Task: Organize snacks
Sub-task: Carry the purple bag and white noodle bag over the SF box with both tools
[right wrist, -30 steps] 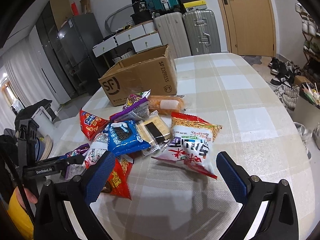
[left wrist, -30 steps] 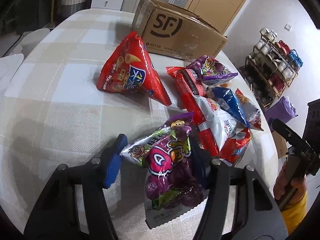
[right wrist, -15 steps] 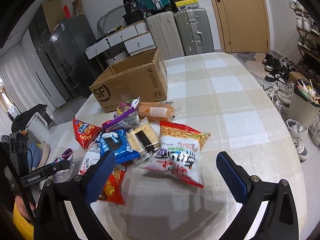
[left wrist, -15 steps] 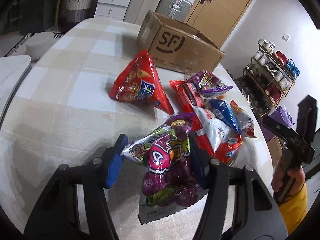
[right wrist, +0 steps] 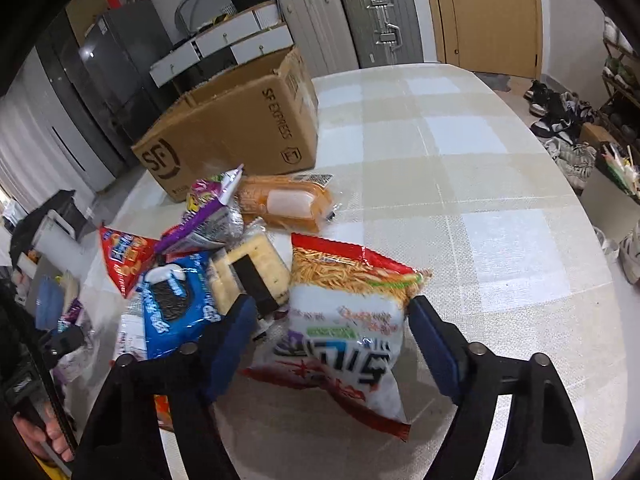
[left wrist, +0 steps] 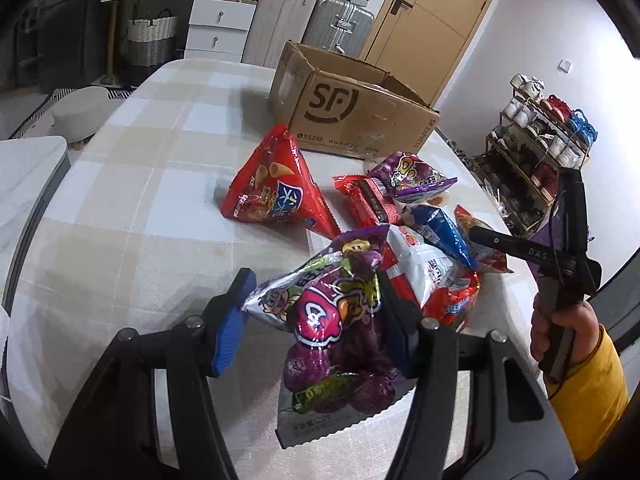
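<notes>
My left gripper [left wrist: 316, 320] is shut on a purple grape-candy bag [left wrist: 332, 320], which hangs between its blue pads just above the checked table. My right gripper [right wrist: 332, 344] straddles a white and red noodle-snack bag [right wrist: 348, 308] lying on the table. Its jaws are closing: the right pad is at the bag's edge, and the left pad still shows a gap. An open SF cardboard box [left wrist: 352, 116] [right wrist: 240, 128] stands at the back. A red triangular chip bag [left wrist: 276, 188] lies in front of the box.
A heap of snacks lies left of the noodle bag: a blue cookie pack [right wrist: 176, 304], a cracker pack [right wrist: 248, 272], an orange pack [right wrist: 288, 200] and a purple bag [right wrist: 208, 208]. The table [right wrist: 460, 160] ends at right above shoes on the floor. Suitcases and drawers stand behind.
The right gripper moved forward and down over the noodle-snack bag and its jaws narrowed around it. The left gripper kept hold of the purple bag and rose slightly toward the box.
</notes>
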The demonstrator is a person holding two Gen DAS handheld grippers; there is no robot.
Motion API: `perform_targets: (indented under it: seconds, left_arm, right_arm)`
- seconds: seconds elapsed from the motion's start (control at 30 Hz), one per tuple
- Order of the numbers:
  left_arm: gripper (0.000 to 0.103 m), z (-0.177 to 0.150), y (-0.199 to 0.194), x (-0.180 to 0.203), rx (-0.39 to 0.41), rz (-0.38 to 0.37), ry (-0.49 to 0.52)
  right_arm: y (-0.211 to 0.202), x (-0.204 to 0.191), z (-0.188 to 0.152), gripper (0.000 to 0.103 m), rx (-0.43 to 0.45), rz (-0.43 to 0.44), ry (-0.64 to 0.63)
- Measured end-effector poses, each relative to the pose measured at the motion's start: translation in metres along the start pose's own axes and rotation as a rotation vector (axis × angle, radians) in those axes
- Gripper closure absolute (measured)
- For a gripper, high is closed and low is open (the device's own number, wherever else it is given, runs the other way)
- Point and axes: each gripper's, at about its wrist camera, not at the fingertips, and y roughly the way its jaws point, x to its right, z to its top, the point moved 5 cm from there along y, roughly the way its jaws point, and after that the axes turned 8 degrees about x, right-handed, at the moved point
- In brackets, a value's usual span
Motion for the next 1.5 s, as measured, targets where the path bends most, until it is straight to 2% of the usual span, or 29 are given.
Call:
perform_targets:
  seconds: [0.13, 0.23, 0.37, 0.63, 0.87, 1.27, 1.5]
  left_arm:
    - [0.047, -0.002, 0.003, -0.002, -0.010, 0.005, 0.005]
    - [0.047, -0.003, 0.003, -0.003, -0.014, 0.009, 0.002]
    - [0.047, -0.001, 0.002, -0.003, -0.010, 0.014, 0.001]
    - [0.047, 0.002, -0.012, 0.002, 0.003, 0.034, 0.014]
    - [0.047, 0.011, -0.033, 0.015, 0.038, 0.050, 0.046]
    - [0.046, 0.034, -0.071, 0.049, 0.099, 0.049, 0.109]
    - [0.046, 0.046, -0.096, 0.073, 0.117, 0.024, 0.147]
  right_arm:
    - [0.006, -0.001, -0.003, 0.026, -0.012, 0.015, 0.009]
    - [0.008, -0.002, -0.004, 0.039, -0.012, 0.015, 0.000]
    - [0.005, 0.001, -0.006, 0.048, -0.011, 0.025, 0.017]
    - [-0.018, 0.005, -0.011, 0.049, 0.033, 0.059, 0.052]
    - [-0.057, -0.004, -0.006, 0.049, 0.098, 0.106, 0.036]
    - [-0.147, -0.049, 0.019, 0.049, 0.259, 0.231, -0.035]
    - [-0.185, -0.072, 0.028, 0.049, 0.303, 0.279, -0.074]
